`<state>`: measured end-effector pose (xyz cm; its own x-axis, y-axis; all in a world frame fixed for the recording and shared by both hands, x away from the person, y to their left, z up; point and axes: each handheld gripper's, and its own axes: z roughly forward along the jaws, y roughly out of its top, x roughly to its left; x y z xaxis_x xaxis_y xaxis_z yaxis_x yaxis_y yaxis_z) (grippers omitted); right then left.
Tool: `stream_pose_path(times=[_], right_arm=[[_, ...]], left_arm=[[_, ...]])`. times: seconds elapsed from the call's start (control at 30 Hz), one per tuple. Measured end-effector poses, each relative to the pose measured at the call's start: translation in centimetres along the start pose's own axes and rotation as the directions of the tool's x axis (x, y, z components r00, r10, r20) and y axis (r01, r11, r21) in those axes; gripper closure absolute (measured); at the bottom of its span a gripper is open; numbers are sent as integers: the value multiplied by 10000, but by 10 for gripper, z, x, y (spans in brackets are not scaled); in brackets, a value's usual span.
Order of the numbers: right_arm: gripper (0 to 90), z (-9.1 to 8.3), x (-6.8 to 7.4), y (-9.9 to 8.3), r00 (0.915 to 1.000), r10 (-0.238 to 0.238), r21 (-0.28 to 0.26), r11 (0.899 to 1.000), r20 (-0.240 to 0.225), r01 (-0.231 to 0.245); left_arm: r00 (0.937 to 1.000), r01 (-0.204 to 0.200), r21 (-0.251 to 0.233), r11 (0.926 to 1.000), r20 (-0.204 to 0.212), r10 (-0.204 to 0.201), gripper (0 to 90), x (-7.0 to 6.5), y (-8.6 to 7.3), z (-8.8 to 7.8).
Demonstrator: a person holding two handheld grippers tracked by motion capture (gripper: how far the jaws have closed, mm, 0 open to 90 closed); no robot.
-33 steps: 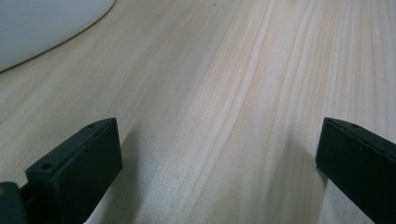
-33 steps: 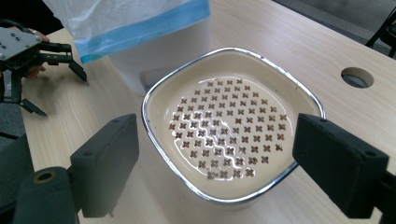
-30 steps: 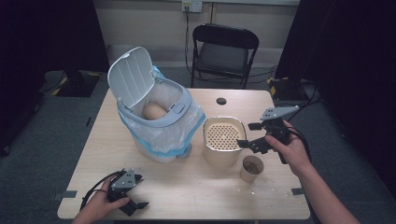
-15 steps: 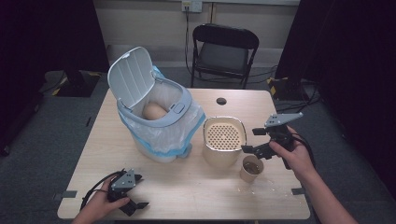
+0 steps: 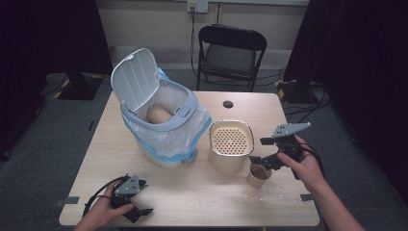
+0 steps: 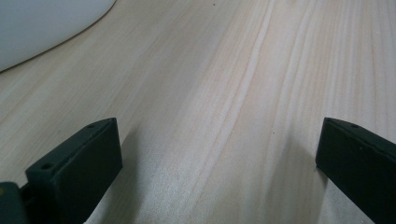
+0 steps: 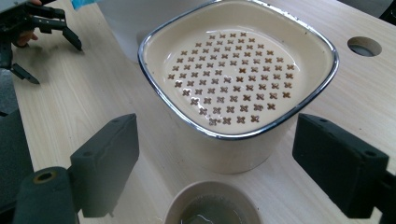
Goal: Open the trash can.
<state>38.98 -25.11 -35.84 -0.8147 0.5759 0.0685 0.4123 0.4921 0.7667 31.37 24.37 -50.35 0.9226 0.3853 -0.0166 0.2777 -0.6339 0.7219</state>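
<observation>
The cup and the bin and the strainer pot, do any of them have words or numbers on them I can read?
No readable text anywhere.
Paper cup: plain, no print visible.
Cream strainer container: only cross-shaped holes, no words.
White bin with its liner: no label visible.
Right gripper and left gripper: no markings that can be read.

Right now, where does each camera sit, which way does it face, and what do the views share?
High view: above the person's side, facing forward and down on the table; both forearms and the left gripper show.
Left gripper view: low over bare wood, between its open jaws.
Right gripper view: looks along the right gripper over the paper cup at the perforated container.
Shared: cup, container, left gripper.
</observation>
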Motion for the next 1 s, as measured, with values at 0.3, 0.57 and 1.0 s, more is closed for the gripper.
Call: stream_pose_path(times=[0.3, 0.57, 1.0], right_arm=[[144, 0, 0, -15, 10000, 38, 45, 10000, 4, -38], [144, -2, 1, -25, 10000, 66, 110, 9999, -4, -66], [144, -4, 2, -45, 9998, 190, 203, 9996, -89, -188]], left_arm=[[10000, 3, -20, 10000, 0, -3, 0, 0, 0, 0], [10000, 3, -23, 10000, -1, -3, 0, 0, 0, 0], [10000, 21, -5, 10000, -15, -21, 0, 0, 0, 0]])
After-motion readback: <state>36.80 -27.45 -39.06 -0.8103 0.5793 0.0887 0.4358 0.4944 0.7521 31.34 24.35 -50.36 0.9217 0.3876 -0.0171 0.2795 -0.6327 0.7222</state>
